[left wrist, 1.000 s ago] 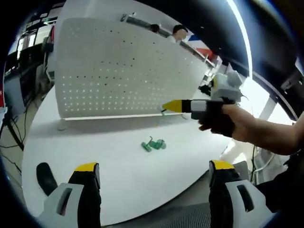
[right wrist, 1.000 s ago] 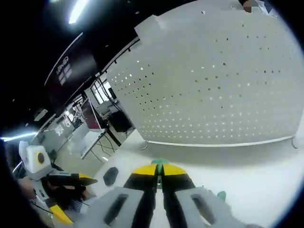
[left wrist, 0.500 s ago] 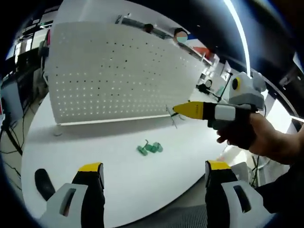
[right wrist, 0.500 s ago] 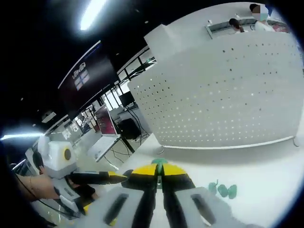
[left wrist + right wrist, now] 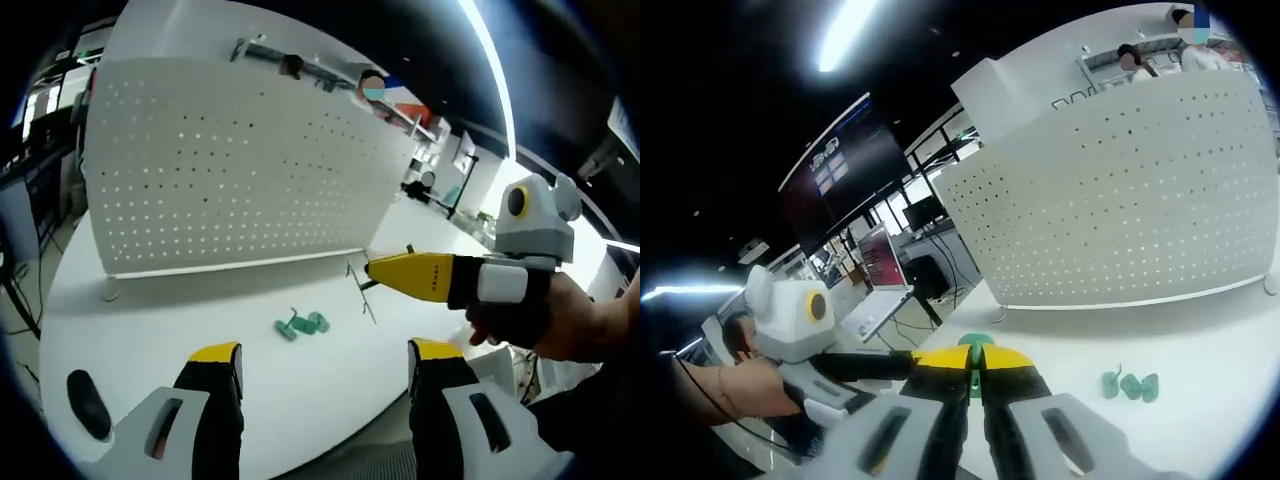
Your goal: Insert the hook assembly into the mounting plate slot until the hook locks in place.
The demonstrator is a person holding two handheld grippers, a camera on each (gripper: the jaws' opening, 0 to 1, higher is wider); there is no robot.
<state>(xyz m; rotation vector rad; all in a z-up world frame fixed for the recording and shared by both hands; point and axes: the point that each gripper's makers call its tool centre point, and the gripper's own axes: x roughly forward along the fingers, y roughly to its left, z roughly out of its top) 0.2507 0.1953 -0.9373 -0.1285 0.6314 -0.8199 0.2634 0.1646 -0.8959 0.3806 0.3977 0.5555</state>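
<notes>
The white perforated mounting plate (image 5: 230,170) stands upright on the white table (image 5: 180,330); it also fills the right half of the right gripper view (image 5: 1120,220). Spare green hooks (image 5: 300,325) lie on the table in front of it, also seen as green hooks (image 5: 1130,385). My right gripper (image 5: 977,358) is shut on a green hook piece (image 5: 977,344). In the left gripper view the right gripper (image 5: 372,268) comes in from the right, a thin wire hook (image 5: 362,295) hanging at its tip, short of the plate. My left gripper (image 5: 325,365) is open and empty, low over the near table.
A black oval object (image 5: 88,405) lies near the table's front left edge. A hand holds the left gripper (image 5: 790,310) at the left of the right gripper view. Desks with monitors (image 5: 890,265) stand beyond the table, and people are behind the plate.
The right gripper, still shut on the hook, has drawn back from the plate, which looks smaller now. In the left gripper view it sits lower and nearer. The green hooks lie as before.
</notes>
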